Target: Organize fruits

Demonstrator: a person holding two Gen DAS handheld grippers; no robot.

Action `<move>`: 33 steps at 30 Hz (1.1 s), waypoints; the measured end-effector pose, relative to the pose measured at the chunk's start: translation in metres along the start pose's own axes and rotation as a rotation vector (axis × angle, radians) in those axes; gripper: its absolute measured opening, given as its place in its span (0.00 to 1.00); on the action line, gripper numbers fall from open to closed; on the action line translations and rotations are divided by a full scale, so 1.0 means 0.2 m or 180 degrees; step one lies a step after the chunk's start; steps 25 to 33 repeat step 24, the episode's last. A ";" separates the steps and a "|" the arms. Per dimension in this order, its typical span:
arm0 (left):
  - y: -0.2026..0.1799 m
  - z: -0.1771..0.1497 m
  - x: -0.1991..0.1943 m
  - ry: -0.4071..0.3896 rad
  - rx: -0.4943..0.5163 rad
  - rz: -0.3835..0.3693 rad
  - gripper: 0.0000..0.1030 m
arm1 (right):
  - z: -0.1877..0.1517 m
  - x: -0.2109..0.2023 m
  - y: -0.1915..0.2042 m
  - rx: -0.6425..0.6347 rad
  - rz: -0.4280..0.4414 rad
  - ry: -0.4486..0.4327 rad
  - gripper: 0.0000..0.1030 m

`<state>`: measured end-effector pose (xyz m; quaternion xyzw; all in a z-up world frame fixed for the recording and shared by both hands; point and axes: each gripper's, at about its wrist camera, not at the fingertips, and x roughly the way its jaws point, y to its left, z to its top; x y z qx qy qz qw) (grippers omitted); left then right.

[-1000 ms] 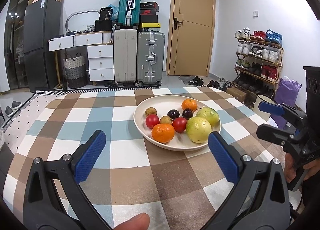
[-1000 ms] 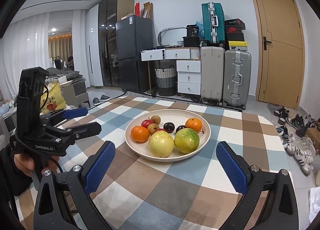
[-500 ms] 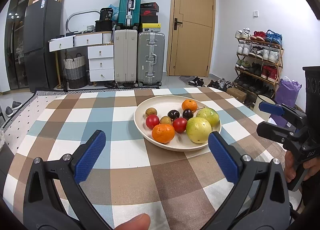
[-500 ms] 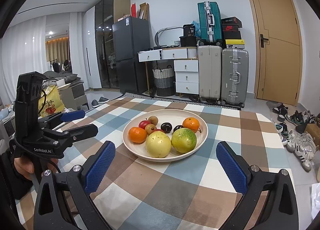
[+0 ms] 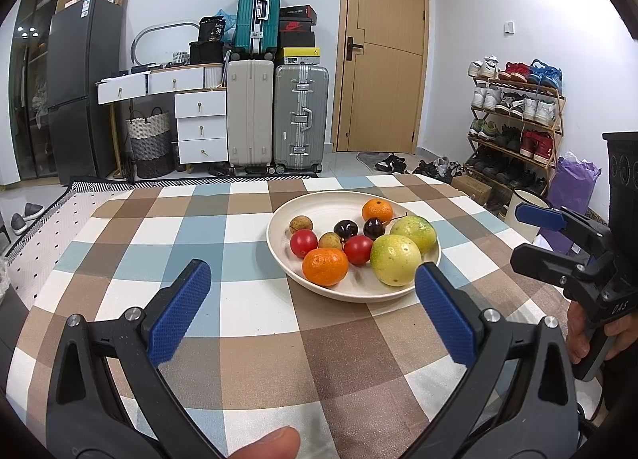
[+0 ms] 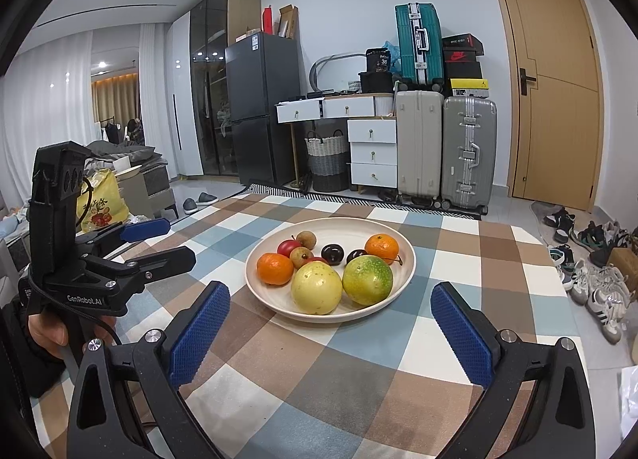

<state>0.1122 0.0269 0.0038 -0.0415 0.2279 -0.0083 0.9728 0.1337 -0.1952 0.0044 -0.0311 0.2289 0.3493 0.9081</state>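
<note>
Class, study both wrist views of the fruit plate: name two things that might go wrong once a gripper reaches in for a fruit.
1. The fruits sit packed on the shallow plate; closing on the near orange may nudge the yellow-green fruit beside it, and round fruit could roll off.
2. Both the left gripper and the right gripper are open and aimed at the same plate, so they might collide if both go in together.
</note>
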 end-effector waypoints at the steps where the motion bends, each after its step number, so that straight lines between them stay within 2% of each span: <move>1: 0.00 0.00 0.00 0.0002 0.0001 0.0000 0.99 | 0.00 0.00 0.00 -0.0001 0.0000 -0.0001 1.00; 33: -0.01 0.00 0.00 -0.0011 0.0007 -0.0001 0.99 | 0.00 0.00 0.00 0.0000 0.0000 0.0002 1.00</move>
